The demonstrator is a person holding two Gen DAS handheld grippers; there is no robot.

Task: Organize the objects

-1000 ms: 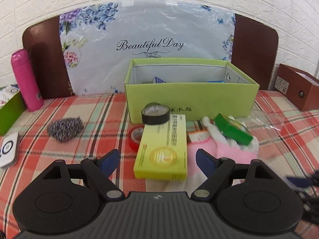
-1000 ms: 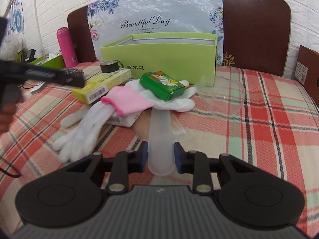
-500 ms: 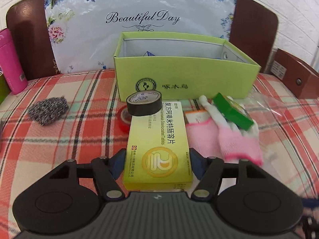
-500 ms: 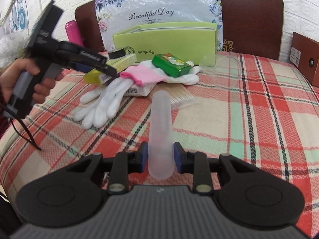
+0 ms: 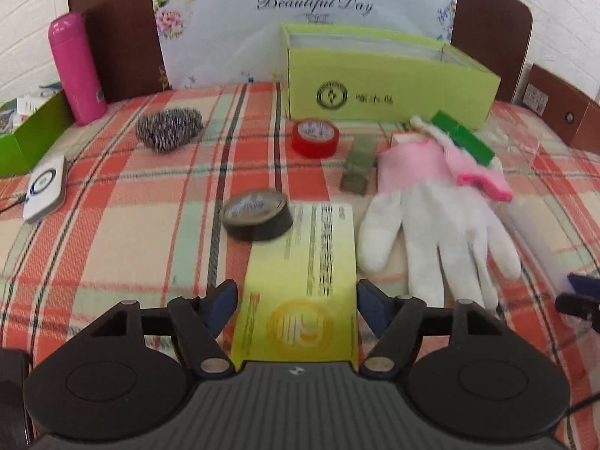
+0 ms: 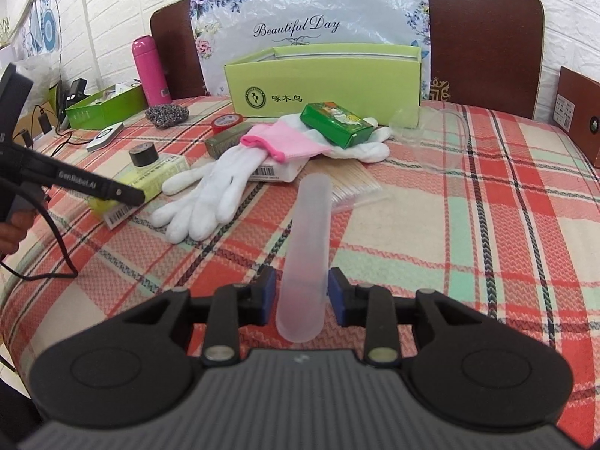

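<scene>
On the checked tablecloth (image 5: 112, 202), toward its near edge, lay the yellow box (image 5: 300, 285), the black tape roll (image 5: 257, 215) resting on its far end. The left gripper (image 5: 297, 302) had just widened; its fingers stood beside the box's long sides, with small gaps. The box looked light, stiff and easy to squeeze there. The right gripper (image 6: 302, 296) pinched a clear plastic tube (image 6: 306, 251), which looked smooth and slippery.

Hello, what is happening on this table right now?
A person is tidying objects with two handheld grippers. The left gripper has the yellow box between its jaws, which have just been opening; a black tape roll rides on the box. The right gripper holds a translucent tube. The green box waits behind.
</scene>
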